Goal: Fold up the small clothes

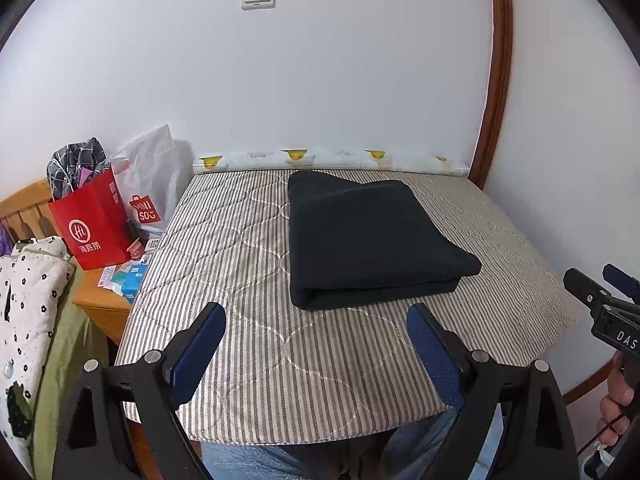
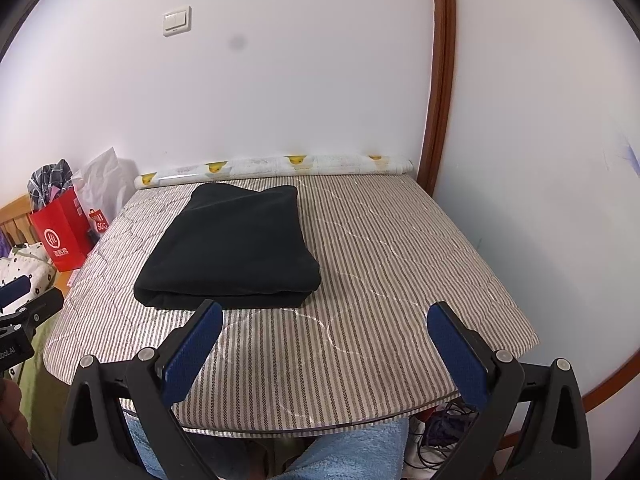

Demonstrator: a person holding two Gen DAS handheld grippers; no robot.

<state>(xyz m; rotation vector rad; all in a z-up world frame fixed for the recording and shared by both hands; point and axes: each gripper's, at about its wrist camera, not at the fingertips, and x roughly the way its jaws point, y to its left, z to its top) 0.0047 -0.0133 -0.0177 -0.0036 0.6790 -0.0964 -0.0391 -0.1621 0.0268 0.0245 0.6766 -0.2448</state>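
A black garment lies folded into a thick rectangle on the striped quilted table cover; it also shows in the right wrist view. My left gripper is open and empty, held just short of the garment's near edge. My right gripper is open and empty, above the near part of the cover, to the right of the garment's near corner. The right gripper's tip shows at the right edge of the left wrist view.
A rolled duck-print mat lies along the wall at the cover's far edge. A red paper bag and white bags stand on a wooden nightstand to the left. A wooden door frame stands at the right.
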